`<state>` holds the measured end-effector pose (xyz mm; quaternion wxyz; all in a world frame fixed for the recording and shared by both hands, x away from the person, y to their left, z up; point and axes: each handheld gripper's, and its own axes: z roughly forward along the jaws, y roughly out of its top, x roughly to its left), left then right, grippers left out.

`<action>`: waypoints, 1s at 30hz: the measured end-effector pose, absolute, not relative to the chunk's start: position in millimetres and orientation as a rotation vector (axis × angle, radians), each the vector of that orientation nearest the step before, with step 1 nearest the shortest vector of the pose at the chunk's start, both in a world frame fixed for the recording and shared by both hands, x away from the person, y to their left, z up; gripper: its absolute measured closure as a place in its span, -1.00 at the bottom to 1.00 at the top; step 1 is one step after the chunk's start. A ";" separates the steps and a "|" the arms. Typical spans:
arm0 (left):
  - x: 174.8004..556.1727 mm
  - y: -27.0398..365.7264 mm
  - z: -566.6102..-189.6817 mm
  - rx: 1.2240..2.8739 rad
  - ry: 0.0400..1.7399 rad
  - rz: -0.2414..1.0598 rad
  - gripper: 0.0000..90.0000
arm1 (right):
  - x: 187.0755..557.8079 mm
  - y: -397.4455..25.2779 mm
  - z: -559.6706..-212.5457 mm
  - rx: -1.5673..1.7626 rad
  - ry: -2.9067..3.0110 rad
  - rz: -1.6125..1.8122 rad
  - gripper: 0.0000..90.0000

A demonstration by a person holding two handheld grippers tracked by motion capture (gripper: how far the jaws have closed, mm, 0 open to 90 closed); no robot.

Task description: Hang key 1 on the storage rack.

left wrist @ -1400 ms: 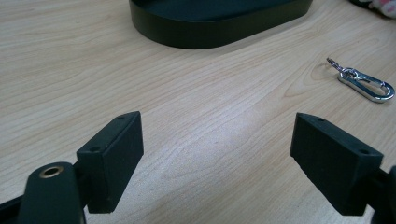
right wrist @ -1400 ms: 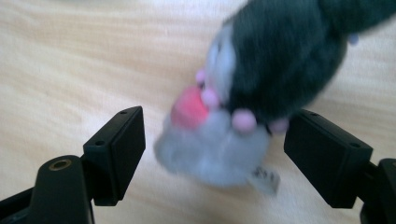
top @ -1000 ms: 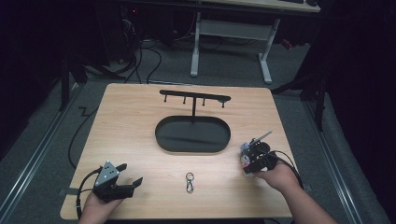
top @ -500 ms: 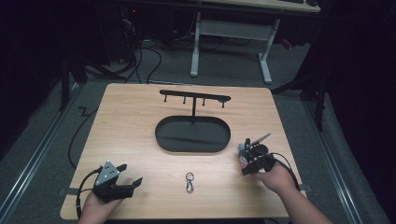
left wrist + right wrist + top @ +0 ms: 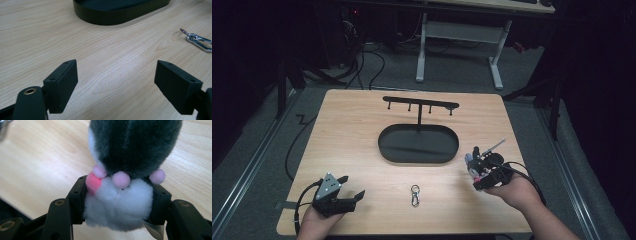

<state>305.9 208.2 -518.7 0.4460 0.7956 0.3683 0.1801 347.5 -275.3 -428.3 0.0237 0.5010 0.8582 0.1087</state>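
Jaws of the right gripper (image 5: 117, 202) are clamped on a small plush toy (image 5: 125, 170), grey-black above, white below, with pink pompoms where the colours meet. In the right gripper view the white fluff fills the gap from one black pad to the other and bulges past both, while the dark upper part stands clear beyond the jaw tips. The toy looks soft, light and easily squashed; its pile could slide in the grip, so a hold low across the thick white body, as now, seems safest. In the high view, that gripper (image 5: 479, 167) is held at the right of the wooden table (image 5: 352, 130), just beyond the right end of a black oval tray (image 5: 418, 145). From the tray rises a thin post bearing a hook rail (image 5: 420, 103).

At the near left, the left gripper (image 5: 116, 82) rests low over bare wood, jaws spread wide with nothing between them. A silver key clip (image 5: 197, 42) lies right of it, apart from its jaws, near the table's front edge at the middle.
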 end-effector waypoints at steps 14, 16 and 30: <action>305.9 209.7 -519.4 1.969 0.918 0.453 -0.56 | 334.8 -242.0 -417.6 1.273 2.774 0.383 0.00; 305.8 210.0 -519.3 1.964 0.918 0.454 -0.56 | 331.0 -238.1 -418.8 1.226 2.800 0.378 -0.01; 305.0 208.1 -520.1 1.971 0.919 0.456 -0.56 | 306.9 -235.6 -419.9 1.040 2.847 0.321 -0.01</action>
